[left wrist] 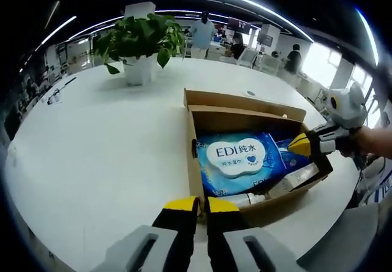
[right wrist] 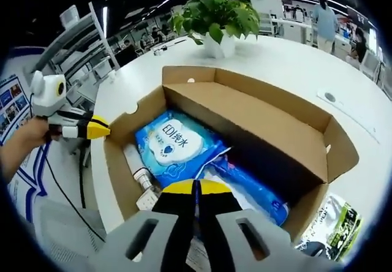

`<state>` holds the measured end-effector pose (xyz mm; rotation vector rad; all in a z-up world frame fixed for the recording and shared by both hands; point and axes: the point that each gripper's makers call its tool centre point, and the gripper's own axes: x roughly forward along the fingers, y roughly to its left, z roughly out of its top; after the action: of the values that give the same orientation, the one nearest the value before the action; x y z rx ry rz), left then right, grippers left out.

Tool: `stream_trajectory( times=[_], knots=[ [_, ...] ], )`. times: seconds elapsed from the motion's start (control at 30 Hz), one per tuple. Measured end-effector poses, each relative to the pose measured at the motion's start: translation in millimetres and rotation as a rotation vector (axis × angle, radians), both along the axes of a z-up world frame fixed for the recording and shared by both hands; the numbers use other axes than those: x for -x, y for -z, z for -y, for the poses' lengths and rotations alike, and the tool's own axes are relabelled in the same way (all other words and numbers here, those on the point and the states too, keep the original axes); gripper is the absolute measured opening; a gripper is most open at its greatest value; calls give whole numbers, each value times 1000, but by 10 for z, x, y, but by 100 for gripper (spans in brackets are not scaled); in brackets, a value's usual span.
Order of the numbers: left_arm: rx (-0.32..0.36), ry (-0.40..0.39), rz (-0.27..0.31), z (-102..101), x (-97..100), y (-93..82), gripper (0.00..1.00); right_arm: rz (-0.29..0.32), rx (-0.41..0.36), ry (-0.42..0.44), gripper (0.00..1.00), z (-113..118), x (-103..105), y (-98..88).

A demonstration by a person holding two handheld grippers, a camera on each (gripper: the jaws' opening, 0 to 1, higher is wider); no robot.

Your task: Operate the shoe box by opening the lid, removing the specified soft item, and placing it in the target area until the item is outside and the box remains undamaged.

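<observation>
The box [left wrist: 245, 109] sits open on the white table [left wrist: 110, 155], its lid [right wrist: 257, 109] folded back, so I judge the opening step done. The soft item, which I take to be the blue wipes pack [left wrist: 239, 158], lies flat inside the box, beside a second blue pack [right wrist: 254, 189] and some small white tubes [right wrist: 144, 183] along one wall. Nothing has come out yet; the lift and the placing are all left.

My left gripper [left wrist: 201, 206] hovers just outside the near wall of the box, jaws nearly together with only a thin slit between the yellow tips, holding nothing. My right gripper [right wrist: 196, 189] hangs over the box interior above the packs, its jaws likewise pressed almost closed and empty. In the left gripper view the right gripper's yellow tip is at the far wall of the box, though I cannot tell whether it touches the cardboard.

A potted plant [left wrist: 142, 42] stands well apart on the table. A printed packet [right wrist: 334, 220] lies outside the box near one corner. The cardboard looks intact.
</observation>
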<state>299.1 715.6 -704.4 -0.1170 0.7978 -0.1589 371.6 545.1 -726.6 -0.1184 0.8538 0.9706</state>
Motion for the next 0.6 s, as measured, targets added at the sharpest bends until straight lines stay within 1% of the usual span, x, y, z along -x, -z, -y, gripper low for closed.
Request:
stream_trajectory(
  times=[0.07,0.13,0.3,0.47,0.6],
  knots=[
    [4,0,0,1,1,0,5,-6,1,-7,2,-20,7,27],
    [8,-1,1,0,0,2,5,-26,-8,-9,5,-51,25,47],
    [17,0,-1,-8,-4,8,5,-31,-10,-10,12,-106,16,97],
    [24,1,-3,-11,-6,14,5,-21,-13,-10,11,-137,-4,109],
    [30,0,-3,-10,-5,14,5,-43,-24,-2,13,-198,-5,120]
  ],
)
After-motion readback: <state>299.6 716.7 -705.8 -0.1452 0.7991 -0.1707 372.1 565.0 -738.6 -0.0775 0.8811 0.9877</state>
